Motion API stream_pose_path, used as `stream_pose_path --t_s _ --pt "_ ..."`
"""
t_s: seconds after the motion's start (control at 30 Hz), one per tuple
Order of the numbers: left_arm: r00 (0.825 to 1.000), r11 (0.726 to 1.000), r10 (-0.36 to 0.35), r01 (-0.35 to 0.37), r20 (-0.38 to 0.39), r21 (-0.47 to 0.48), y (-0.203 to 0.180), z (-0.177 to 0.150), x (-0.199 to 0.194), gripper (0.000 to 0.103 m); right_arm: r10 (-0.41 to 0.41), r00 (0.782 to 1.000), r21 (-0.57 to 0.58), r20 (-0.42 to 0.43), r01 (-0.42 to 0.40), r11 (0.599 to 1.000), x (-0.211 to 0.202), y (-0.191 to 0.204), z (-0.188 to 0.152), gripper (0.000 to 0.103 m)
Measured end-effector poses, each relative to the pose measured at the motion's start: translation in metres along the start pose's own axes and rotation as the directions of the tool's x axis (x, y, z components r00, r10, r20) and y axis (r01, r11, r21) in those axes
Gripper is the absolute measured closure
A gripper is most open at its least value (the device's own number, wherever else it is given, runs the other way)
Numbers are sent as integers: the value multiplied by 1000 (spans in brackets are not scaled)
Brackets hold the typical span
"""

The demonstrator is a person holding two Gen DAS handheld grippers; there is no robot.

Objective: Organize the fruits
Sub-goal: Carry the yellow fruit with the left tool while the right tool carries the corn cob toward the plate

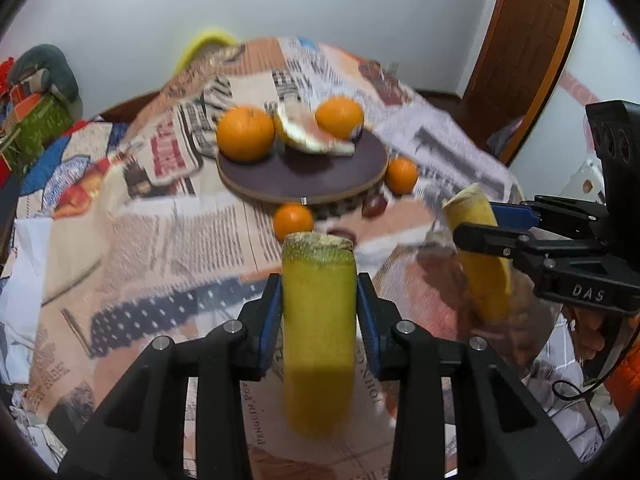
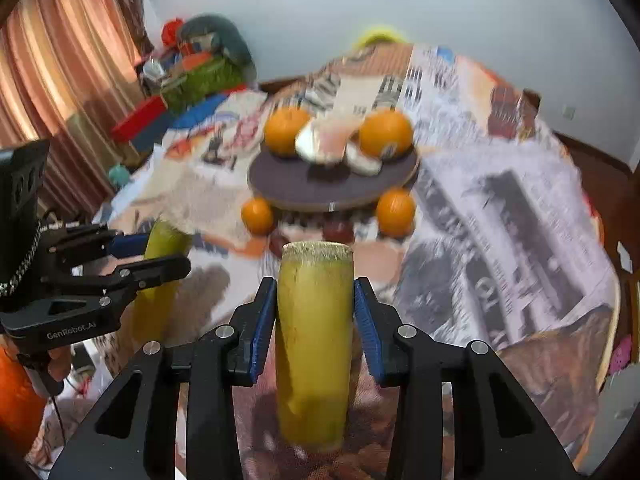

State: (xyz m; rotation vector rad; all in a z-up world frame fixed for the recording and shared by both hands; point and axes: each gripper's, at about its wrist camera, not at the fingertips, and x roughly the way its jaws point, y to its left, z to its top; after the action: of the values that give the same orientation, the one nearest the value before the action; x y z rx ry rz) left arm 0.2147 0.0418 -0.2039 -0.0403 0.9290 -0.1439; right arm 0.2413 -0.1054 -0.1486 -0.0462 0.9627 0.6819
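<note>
My left gripper (image 1: 319,292) is shut on a yellow-green sugarcane piece (image 1: 319,312), held above the table. My right gripper (image 2: 315,300) is shut on a second sugarcane piece (image 2: 314,340). Each shows in the other view: the right one (image 1: 480,220) at the right, the left one (image 2: 160,248) at the left. Ahead stands a dark round board (image 1: 304,172) (image 2: 332,184) with two oranges (image 1: 245,133) (image 1: 340,117) and a cut pomelo piece (image 1: 308,132) on it. Two more oranges (image 1: 293,221) (image 1: 401,175) and dark red fruits (image 1: 374,205) lie beside it.
The round table is covered in newspaper (image 1: 160,232). A cluttered pile with a green box (image 2: 200,80) sits at the far left by a curtain (image 2: 60,80). A wooden door (image 1: 528,40) stands at the far right. A yellow chair back (image 1: 208,40) shows behind the table.
</note>
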Motion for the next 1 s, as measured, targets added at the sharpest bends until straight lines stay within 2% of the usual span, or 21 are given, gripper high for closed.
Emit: stream_pose_path --t_s 0.27,0.43,0.67,1.0 --pt "995 1000 -7 10 96 -28 2 20 -27 67 -13 993 2 116 13 1000 -29 1 22 69" --pt "991 998 -14 22 135 -54 6 35 -31 67 -10 988 15 153 8 1000 -33 -3 35 69" --pt "986 998 -12 21 167 -53 9 50 -30 67 -16 983 20 184 13 1000 -33 -8 45 69" --pt "984 997 -13 26 180 -73 21 65 -14 67 -4 983 29 184 -2 1000 -15 -17 62 69"
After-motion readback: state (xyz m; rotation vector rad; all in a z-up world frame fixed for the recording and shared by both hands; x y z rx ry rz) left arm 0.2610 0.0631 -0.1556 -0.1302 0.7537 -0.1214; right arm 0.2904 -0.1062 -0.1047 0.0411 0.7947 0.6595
